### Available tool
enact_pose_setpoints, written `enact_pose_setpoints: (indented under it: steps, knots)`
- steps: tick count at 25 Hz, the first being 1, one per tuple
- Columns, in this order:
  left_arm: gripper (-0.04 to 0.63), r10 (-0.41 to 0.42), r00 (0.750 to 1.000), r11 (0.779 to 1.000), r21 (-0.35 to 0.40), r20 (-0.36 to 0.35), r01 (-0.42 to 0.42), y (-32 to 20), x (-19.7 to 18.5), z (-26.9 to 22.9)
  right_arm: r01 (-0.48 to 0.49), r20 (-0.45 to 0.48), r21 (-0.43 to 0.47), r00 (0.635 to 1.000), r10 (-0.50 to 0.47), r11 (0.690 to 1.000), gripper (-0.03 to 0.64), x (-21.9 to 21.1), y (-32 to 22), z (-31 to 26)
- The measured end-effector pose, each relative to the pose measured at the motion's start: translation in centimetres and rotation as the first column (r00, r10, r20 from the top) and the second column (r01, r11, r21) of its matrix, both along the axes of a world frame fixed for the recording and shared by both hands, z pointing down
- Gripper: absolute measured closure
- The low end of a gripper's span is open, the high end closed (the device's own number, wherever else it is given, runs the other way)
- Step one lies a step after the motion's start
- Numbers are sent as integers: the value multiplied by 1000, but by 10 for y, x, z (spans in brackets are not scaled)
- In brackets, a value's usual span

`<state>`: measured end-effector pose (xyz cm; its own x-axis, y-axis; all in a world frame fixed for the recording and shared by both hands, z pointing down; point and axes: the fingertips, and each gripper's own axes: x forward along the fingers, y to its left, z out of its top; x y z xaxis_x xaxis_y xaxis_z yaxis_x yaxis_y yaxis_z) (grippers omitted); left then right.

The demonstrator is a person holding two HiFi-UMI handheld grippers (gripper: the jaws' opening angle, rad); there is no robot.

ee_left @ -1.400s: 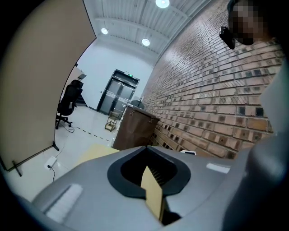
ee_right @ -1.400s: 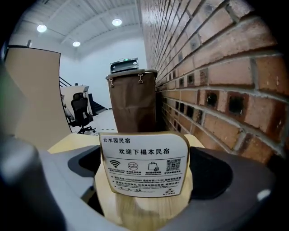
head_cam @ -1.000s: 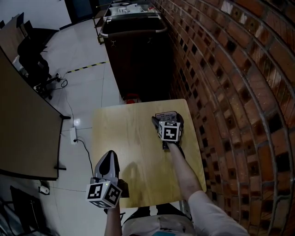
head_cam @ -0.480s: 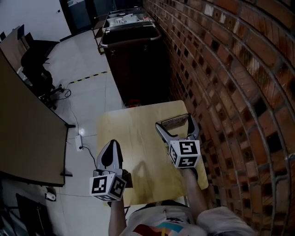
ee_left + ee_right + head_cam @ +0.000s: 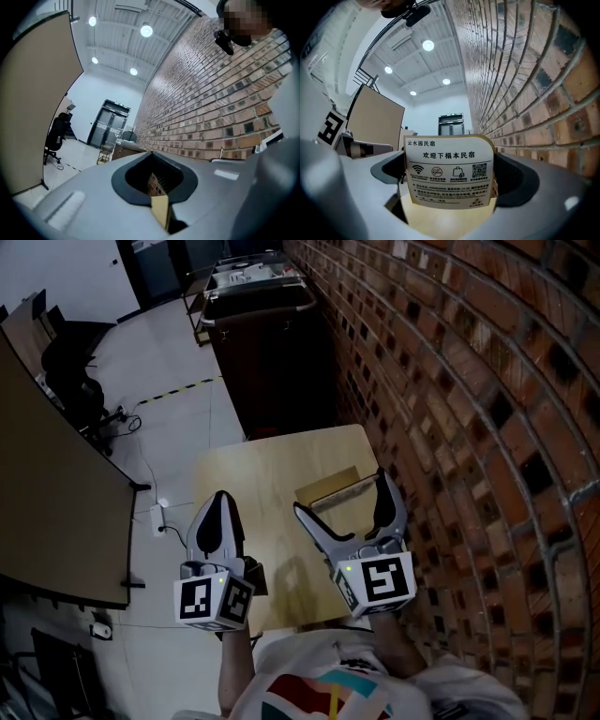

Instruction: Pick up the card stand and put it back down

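The card stand (image 5: 330,489) is a light wooden holder that carries a white printed card (image 5: 449,173) with text, icons and a QR code. My right gripper (image 5: 339,491) is shut on it, one jaw on each side, and holds it in the air above the right part of the small wooden table (image 5: 246,486). In the right gripper view the card faces the camera and fills the space between the jaws of my right gripper (image 5: 449,161). My left gripper (image 5: 218,506) hovers at the table's near left corner, shut and holding nothing. In its own view, my left gripper (image 5: 151,153) has its jaws closed together.
A brick wall (image 5: 469,427) runs close along the table's right side. A dark cart (image 5: 267,329) stands beyond the table's far edge. A tan partition (image 5: 47,493) and an office chair (image 5: 67,371) are at the left, with a cable (image 5: 164,526) on the floor.
My right gripper has lifted the card stand off the table's far right and brought it toward me. My left gripper has shifted slightly up and in.
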<state>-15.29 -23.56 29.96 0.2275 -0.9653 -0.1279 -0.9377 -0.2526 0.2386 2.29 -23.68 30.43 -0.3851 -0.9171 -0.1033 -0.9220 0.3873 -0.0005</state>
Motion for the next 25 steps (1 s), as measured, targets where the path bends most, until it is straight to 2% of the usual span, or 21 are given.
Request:
enact_pose_setpoints:
  steps: [4,10,18,25]
  knots:
    - [591,-1,1000,1000,9,5,1,10,0,-5,3,0,-5,1000,-3,1000,41,-2,6,1]
    - [595,-18,999,1000,-3,-44,17,14,-10,-3,-1,14,-9,1000,1,1000,41,-2,7,-1]
    - [591,-18,1000,1000,-25,7,19,13,-4,1,-5,23,-23,1000,5,1000,41,3,5,2]
    - [591,19,1000,1000,10,-1,-19,12,5,-8,-2,27,-22,1000,3,1000,41,4,4,2]
